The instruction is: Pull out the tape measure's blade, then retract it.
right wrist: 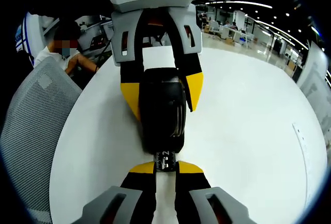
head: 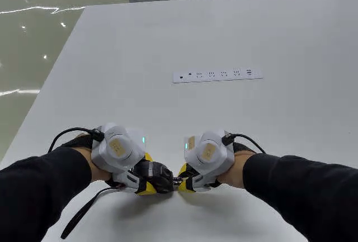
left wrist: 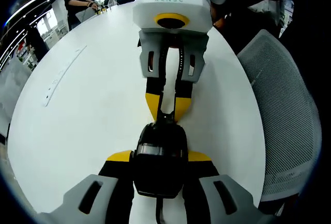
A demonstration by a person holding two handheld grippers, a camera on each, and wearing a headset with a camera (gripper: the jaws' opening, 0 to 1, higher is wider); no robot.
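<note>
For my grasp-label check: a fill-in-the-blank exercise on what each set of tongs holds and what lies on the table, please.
The left tongs are shut on the black ____ of the tape measure.
The right tongs pinch the tip of its ____.
A white ____ strip lies on the table.
Missing: case, blade, power.

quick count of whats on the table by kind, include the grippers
tape measure: 1
power strip: 1
grippers: 2 (left gripper, right gripper)
total: 4
</note>
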